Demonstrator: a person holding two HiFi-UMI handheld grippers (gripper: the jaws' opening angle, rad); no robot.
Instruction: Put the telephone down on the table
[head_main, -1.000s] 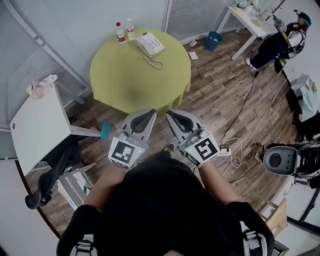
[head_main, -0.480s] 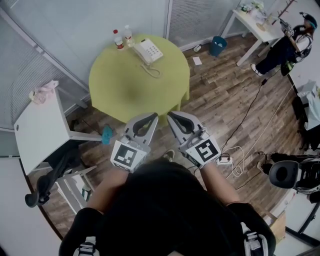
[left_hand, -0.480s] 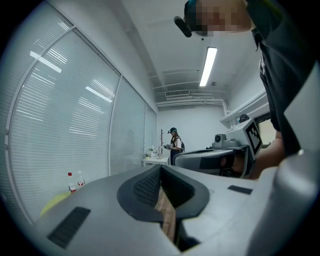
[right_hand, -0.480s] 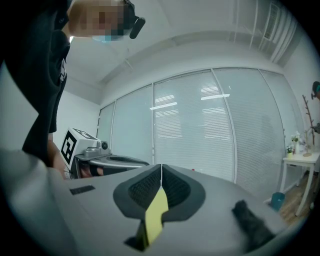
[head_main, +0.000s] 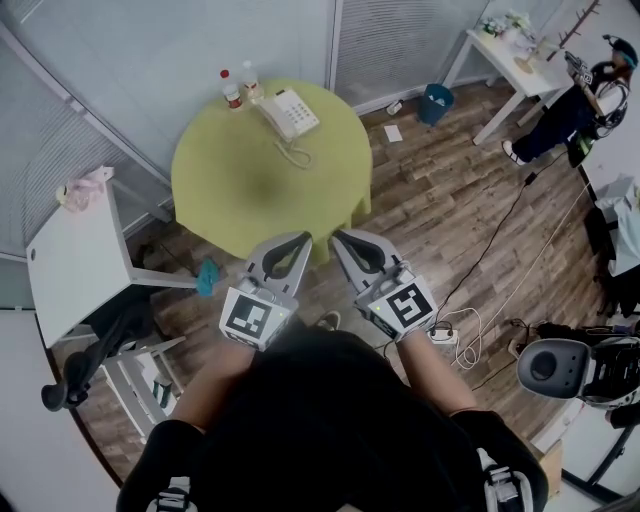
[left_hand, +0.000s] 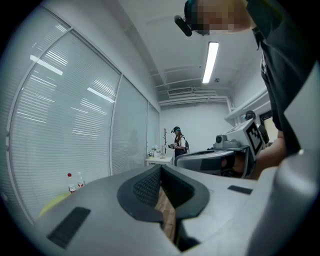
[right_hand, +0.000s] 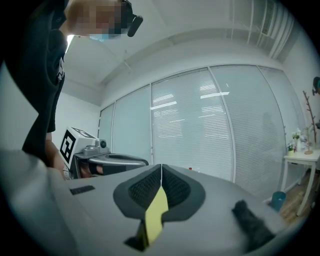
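Head view: wood-plank floor (head_main: 450, 210), walls of glass with blinds. Round yellow-green desk (head_main: 250, 190) stands ahead of the person. Telephone (head_main: 286, 112), white, sits on the desk's far side, well apart from both tools. Its body lies askew to the view and its coiled cord (head_main: 296, 155) trails toward the desk's middle. Two bottles (head_main: 240, 87) stand upright just beside it at the far rim; fill too small to read. Blue bin (head_main: 436, 101) on the floor by the wall; contents not visible. Left tool (head_main: 300, 240) and right tool (head_main: 340, 240) are side by side at the desk's near edge, pointing at it.

Left gripper view: jaws pressed together, nothing between them; floor planks show through the gap below the pads.

Right gripper view: jaws likewise together and empty; the desk's yellow-green shows through the gap.
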